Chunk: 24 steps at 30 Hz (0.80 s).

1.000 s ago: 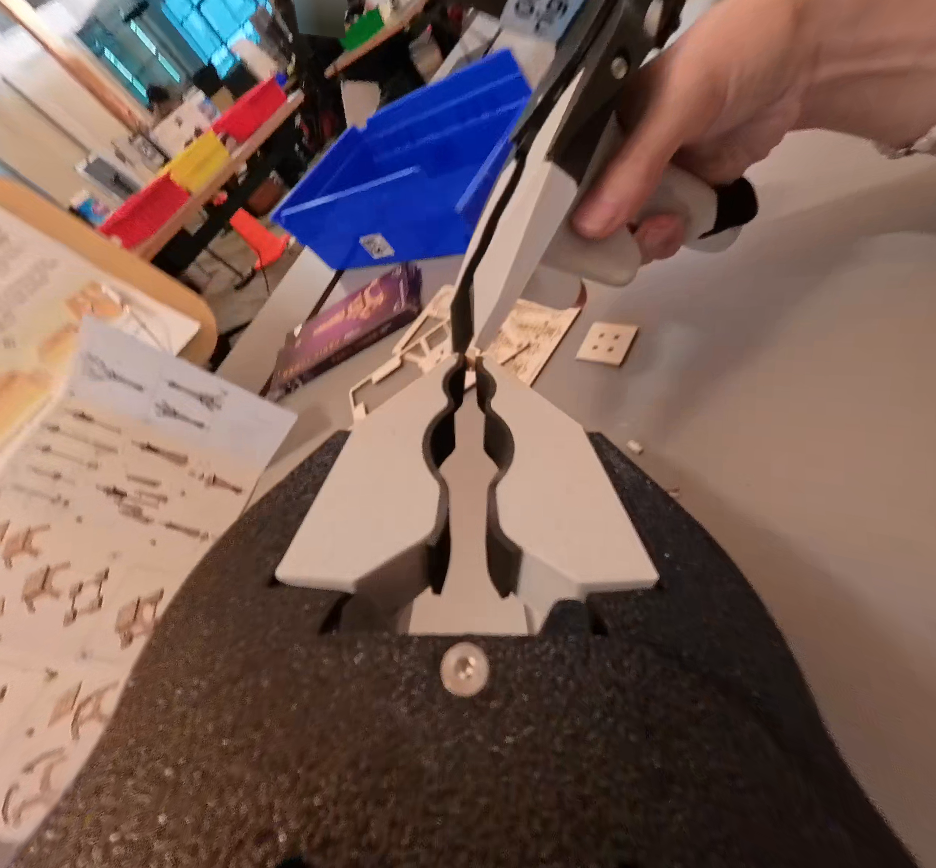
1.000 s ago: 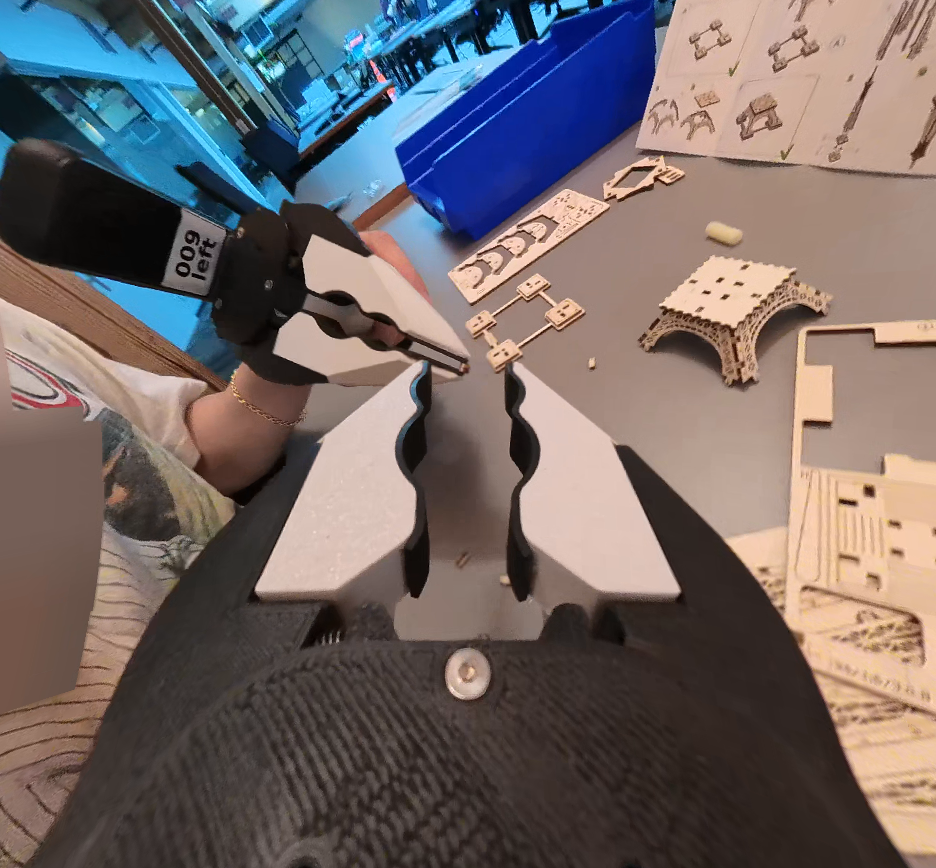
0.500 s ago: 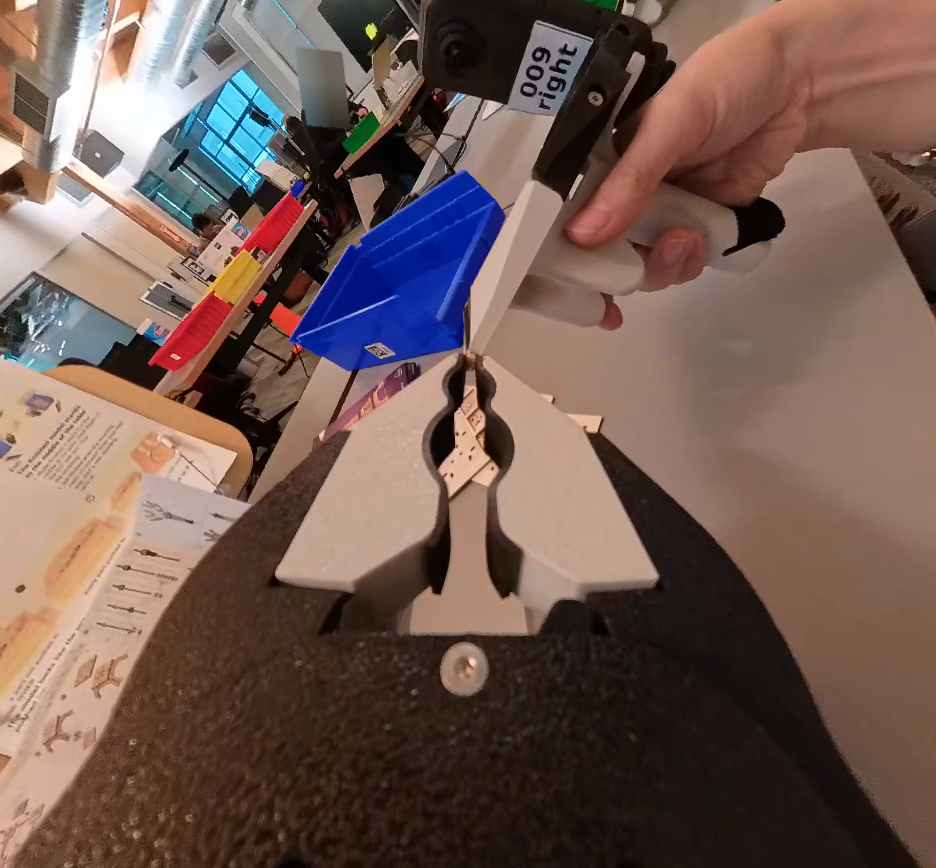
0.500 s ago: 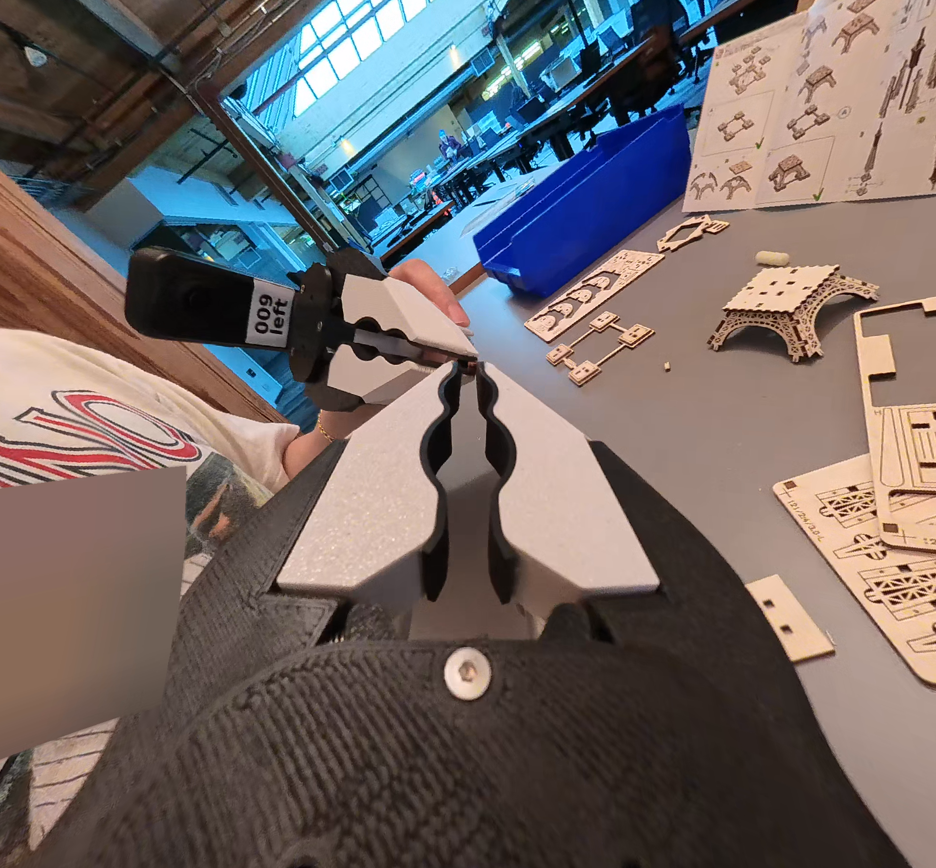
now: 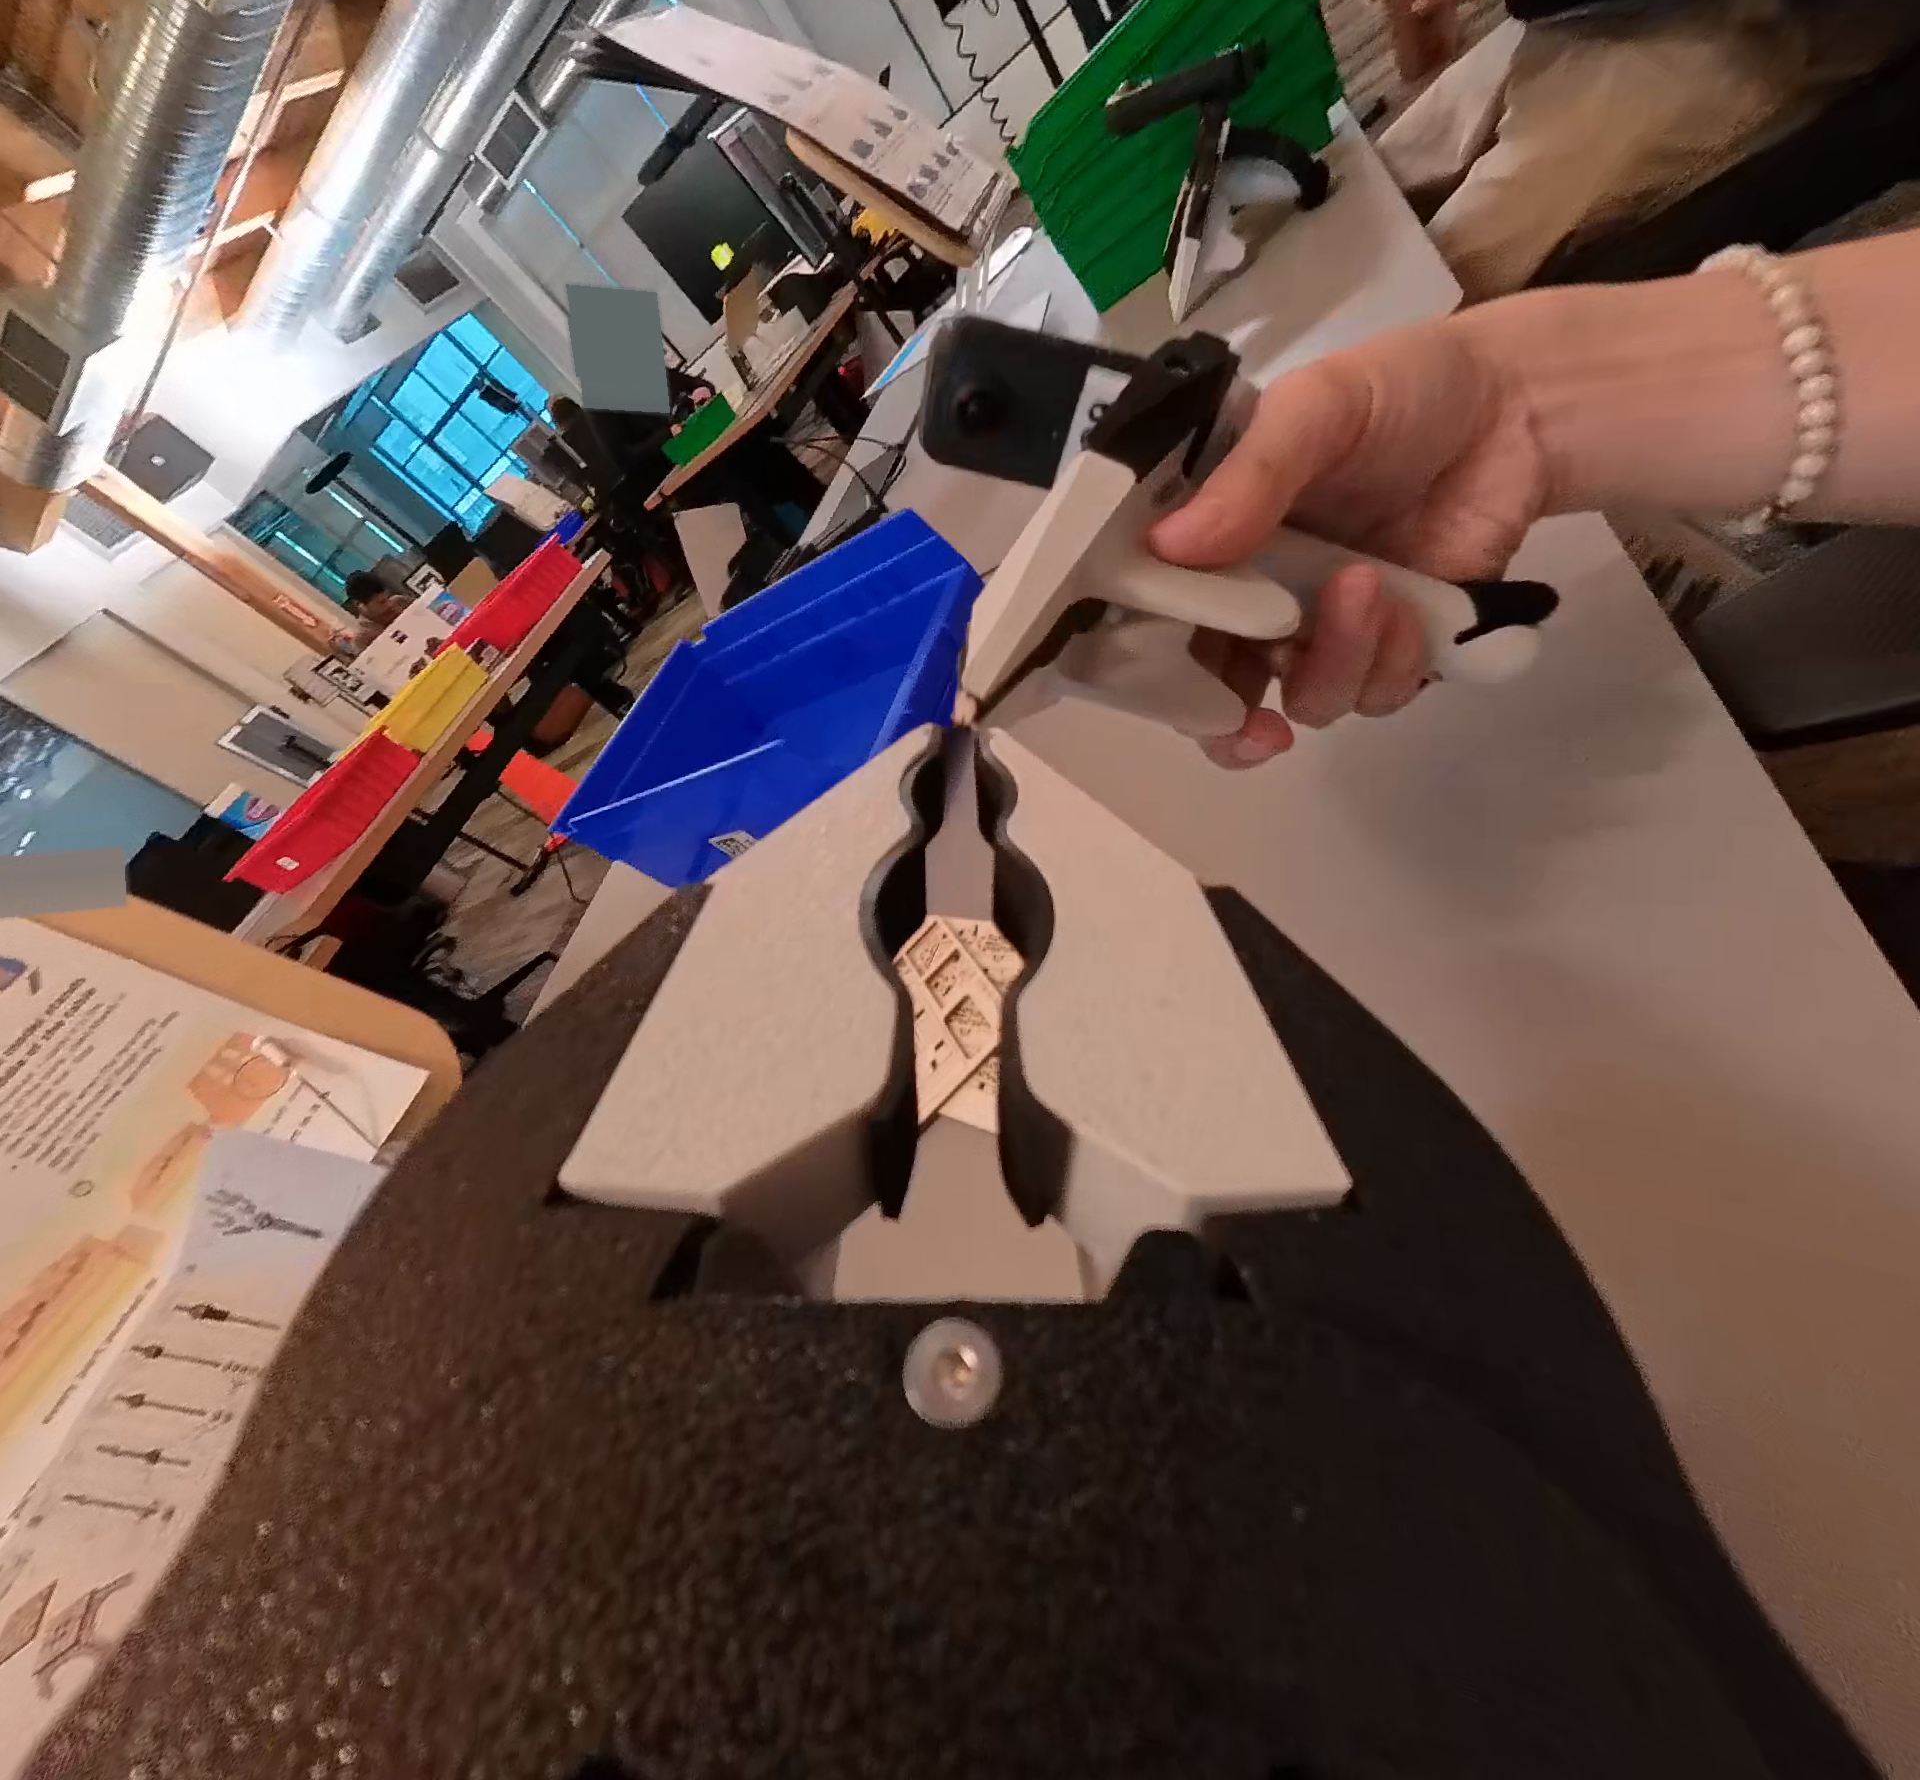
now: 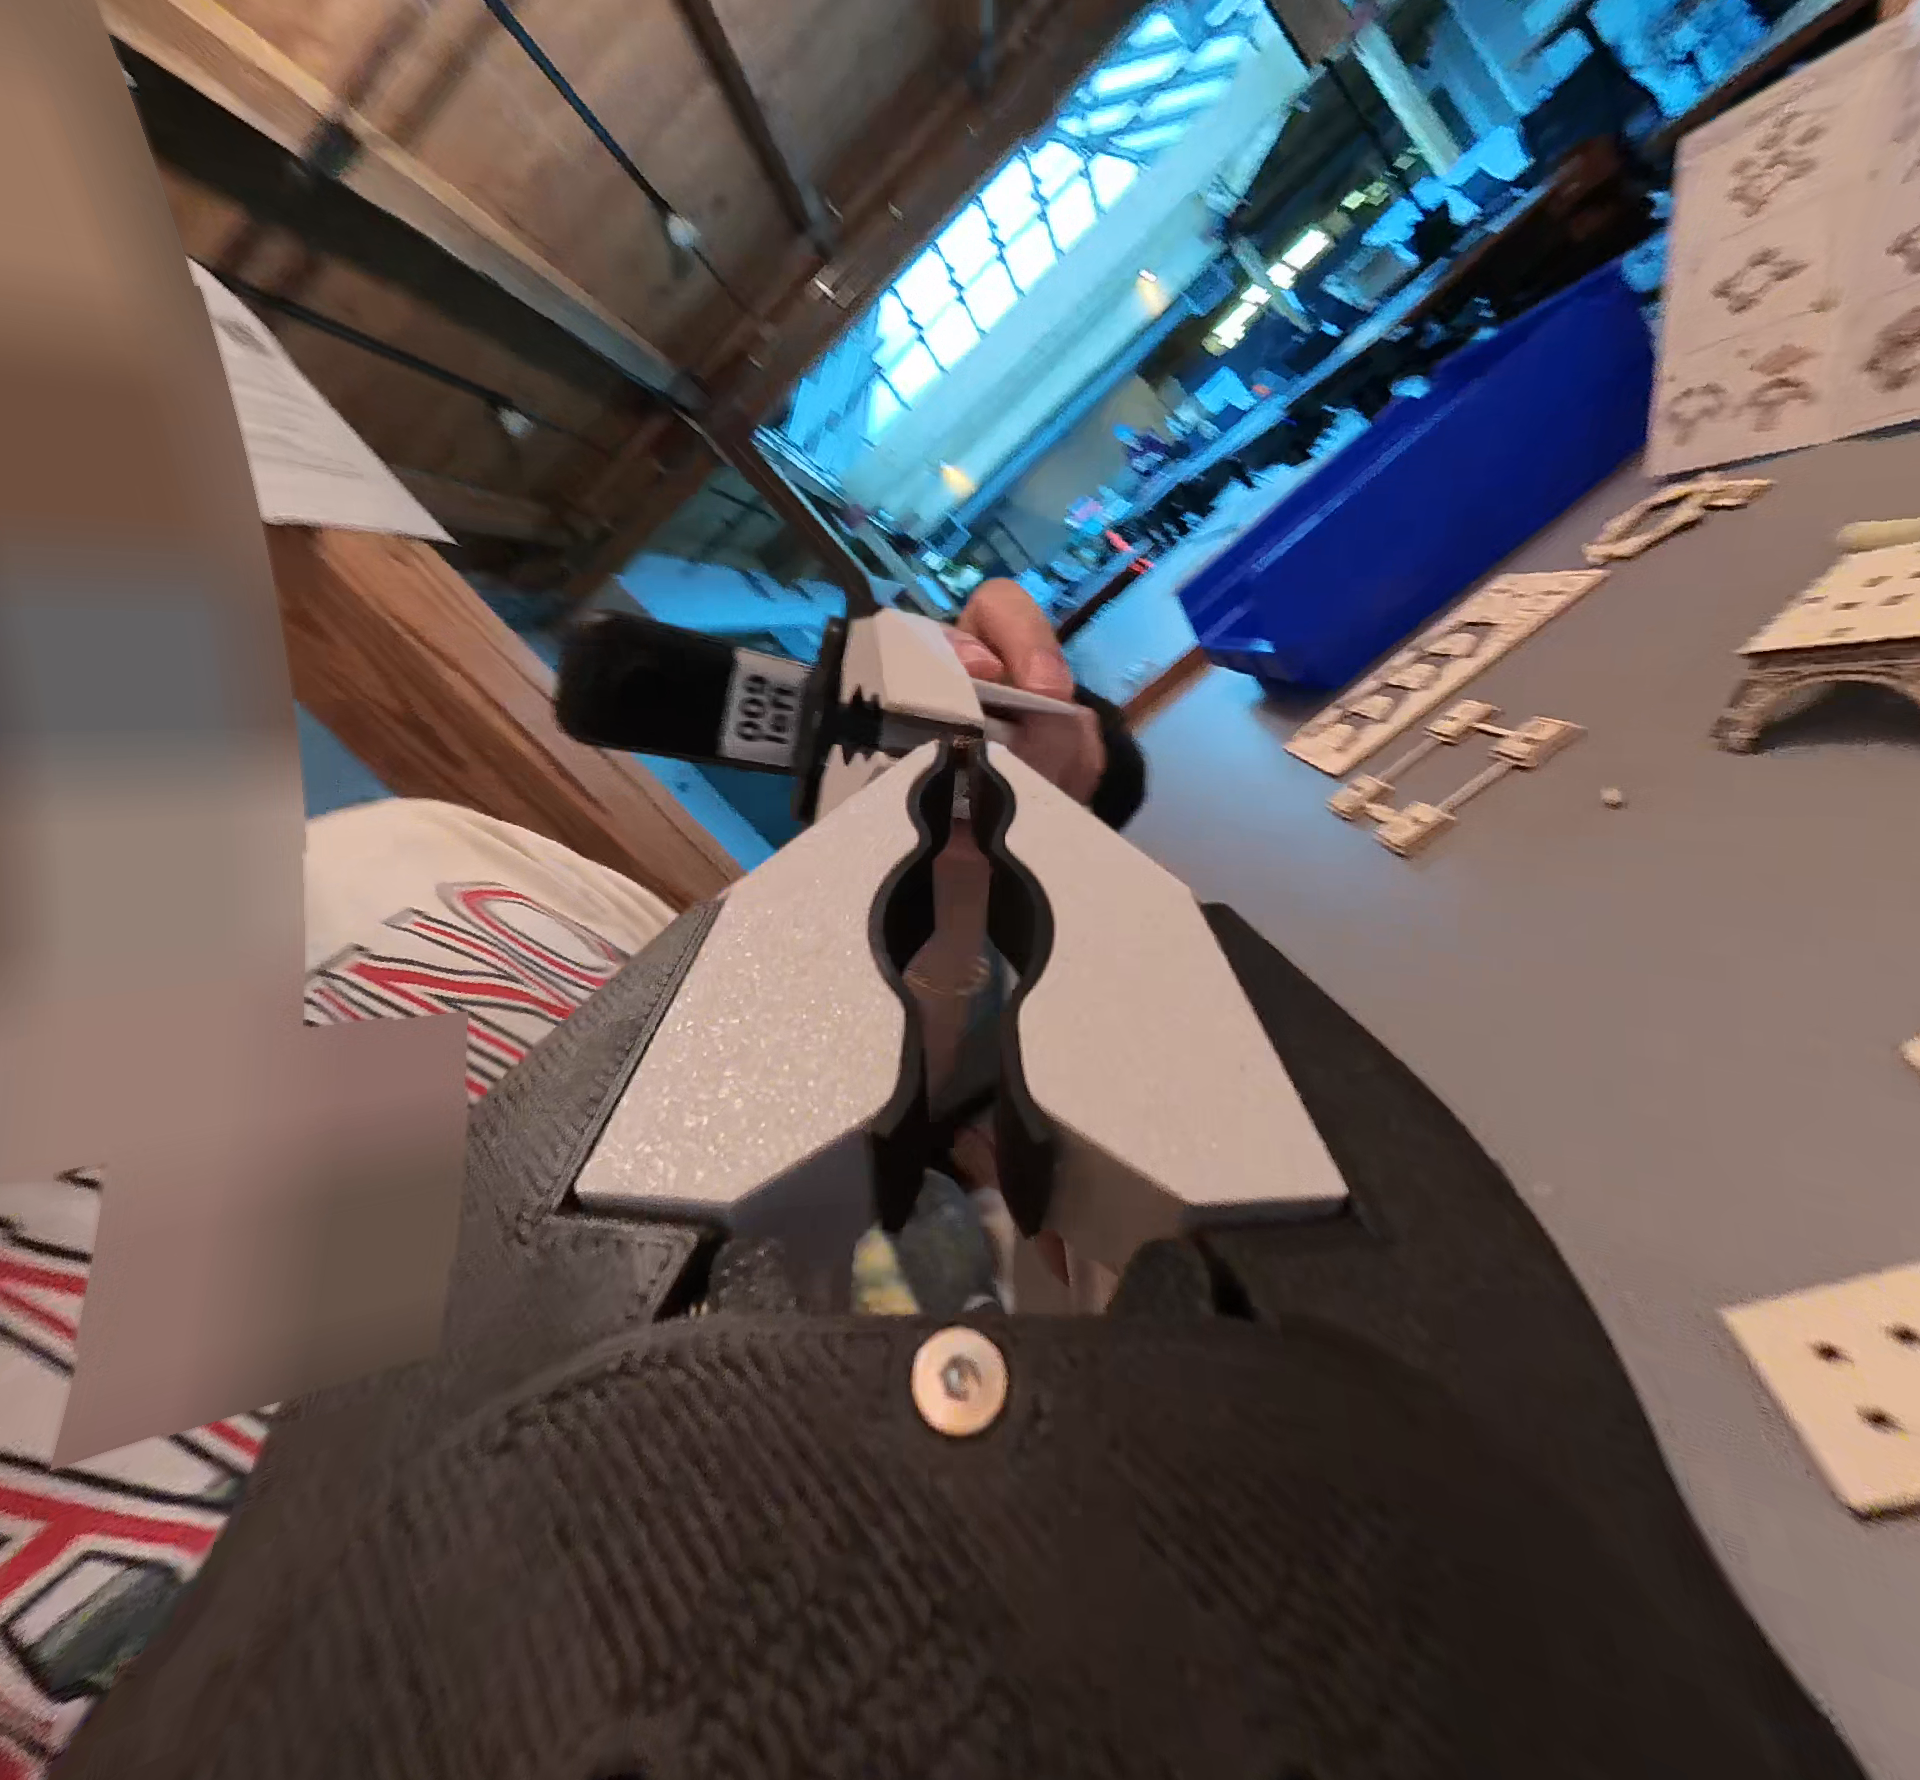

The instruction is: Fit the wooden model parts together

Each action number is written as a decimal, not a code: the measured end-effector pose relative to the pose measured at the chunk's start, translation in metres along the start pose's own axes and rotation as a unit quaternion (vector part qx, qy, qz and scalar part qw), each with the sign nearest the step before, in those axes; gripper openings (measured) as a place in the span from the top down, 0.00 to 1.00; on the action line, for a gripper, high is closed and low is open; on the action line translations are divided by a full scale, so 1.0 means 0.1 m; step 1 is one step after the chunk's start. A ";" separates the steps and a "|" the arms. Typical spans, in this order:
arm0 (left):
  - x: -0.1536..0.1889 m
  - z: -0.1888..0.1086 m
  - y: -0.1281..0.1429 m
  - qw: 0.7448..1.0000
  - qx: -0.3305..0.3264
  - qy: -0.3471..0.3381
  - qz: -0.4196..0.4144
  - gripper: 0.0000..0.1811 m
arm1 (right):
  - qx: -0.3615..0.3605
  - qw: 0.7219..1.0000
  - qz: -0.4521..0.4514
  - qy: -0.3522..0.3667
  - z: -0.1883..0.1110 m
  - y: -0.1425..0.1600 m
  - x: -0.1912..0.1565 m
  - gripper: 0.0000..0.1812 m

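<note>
My left gripper [image 5: 961, 738] is shut, with a tiny wooden part [image 5: 966, 714] pinched at its tips. My right gripper [image 5: 977, 691] meets it tip to tip from the far side, held in a hand above the grey table [image 5: 1455, 899]. In the right wrist view my right gripper [image 6: 961, 759] is shut on the same small part [image 6: 961, 746], and the left gripper [image 6: 977, 731] comes in from the left. Both are lifted off the table. The part is too small to show its shape.
A wooden tower-base model [image 6: 1839, 629], flat part sheets [image 6: 1444, 660], a small frame of squares [image 6: 1455, 774] and a square plate with holes [image 6: 1860, 1387] lie on the table. A blue bin [image 5: 790, 691] stands behind. Instruction sheets [image 5: 125, 1211] lie at the left. The tips of both grippers are at nearly the same place.
My right gripper went from open to shut at the left gripper's tips. Both grippers then rose and tilted up away from the table, still tip to tip.
</note>
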<state>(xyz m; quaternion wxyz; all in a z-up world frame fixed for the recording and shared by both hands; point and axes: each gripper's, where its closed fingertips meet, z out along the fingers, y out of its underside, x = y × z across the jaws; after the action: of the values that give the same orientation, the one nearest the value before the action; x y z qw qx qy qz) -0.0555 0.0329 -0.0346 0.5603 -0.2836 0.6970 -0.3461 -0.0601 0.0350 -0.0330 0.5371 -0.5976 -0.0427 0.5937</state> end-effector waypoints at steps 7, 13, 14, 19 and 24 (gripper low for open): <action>0.02 -0.02 -0.09 0.999 0.029 0.024 -0.003 0.98 | 0.034 0.994 0.073 -0.075 -0.01 -0.03 -0.09 1.00; 0.02 -0.04 -0.09 0.999 0.029 0.027 0.006 0.99 | 0.032 0.990 0.090 -0.100 0.03 -0.03 -0.13 1.00; 0.02 -0.04 -0.08 0.999 0.029 0.026 0.010 0.99 | 0.032 0.990 0.091 -0.099 0.03 -0.02 -0.12 1.00; 0.03 -0.05 -0.10 0.999 0.039 0.038 0.003 0.99 | 0.034 0.989 0.100 -0.104 0.03 -0.02 -0.11 1.00; 0.05 -0.08 -0.10 0.998 0.039 0.054 0.010 0.99 | 0.024 0.987 0.108 -0.119 0.05 0.01 -0.14 1.00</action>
<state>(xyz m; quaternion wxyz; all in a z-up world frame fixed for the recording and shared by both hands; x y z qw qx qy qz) -0.0643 0.0240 -0.0285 0.5359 -0.2356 0.7148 -0.3827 -0.0685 0.0273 -0.0233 0.4752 -0.5113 -0.0275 0.7156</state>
